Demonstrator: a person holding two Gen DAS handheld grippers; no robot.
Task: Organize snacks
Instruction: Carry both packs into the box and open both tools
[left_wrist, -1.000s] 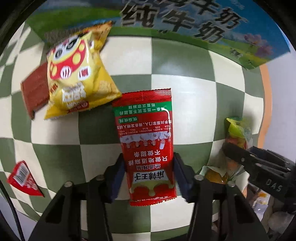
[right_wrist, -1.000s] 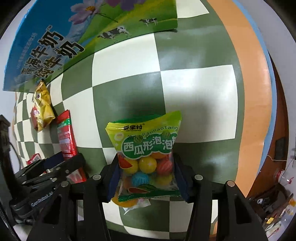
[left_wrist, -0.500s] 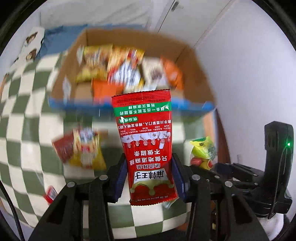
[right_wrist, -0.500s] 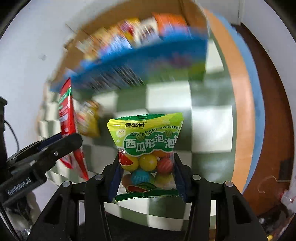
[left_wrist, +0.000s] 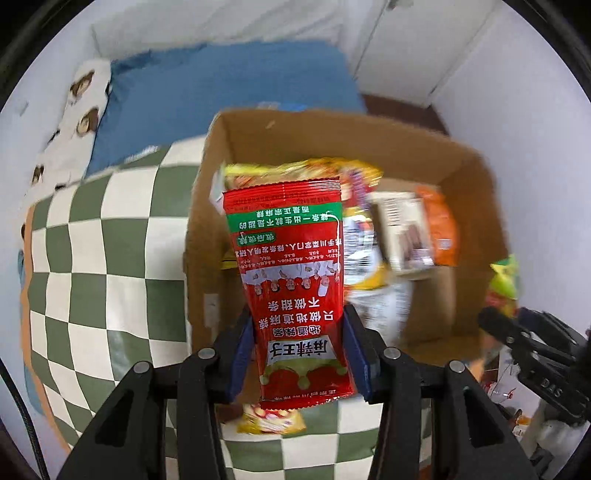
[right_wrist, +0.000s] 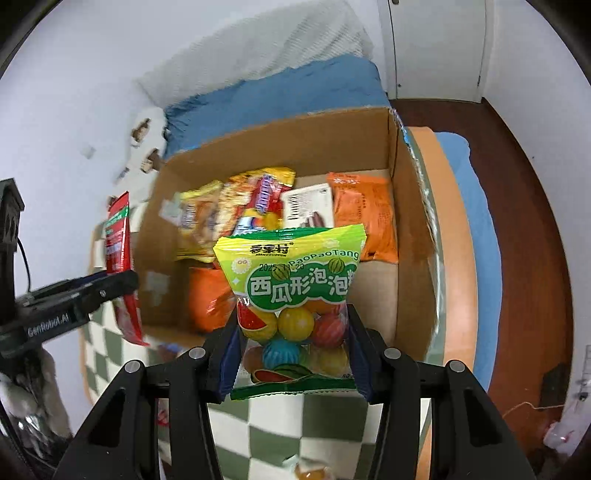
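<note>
Both claws loaded, held up in front of the open box

My left claw (left_wrist: 299, 354) pinches a flat, glossy red sachet (left_wrist: 291, 280) by its lower half; my right claw (right_wrist: 293, 354) is clamped on a crinkly clear-windowed bag of round gumballs (right_wrist: 295, 291). Beyond them the checkered cloth (left_wrist: 92, 258), then the cardboard box (right_wrist: 295, 147), straight-walled, open-topped, its floor part covered by snack packets (right_wrist: 255, 206), bare cardboard near the right wall.

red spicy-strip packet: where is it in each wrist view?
Left wrist: red packet at centre, clamped in the left gripper.
Right wrist: same packet at the left edge, seen edge-on.
Shared landmark: the cardboard box behind it.
</note>
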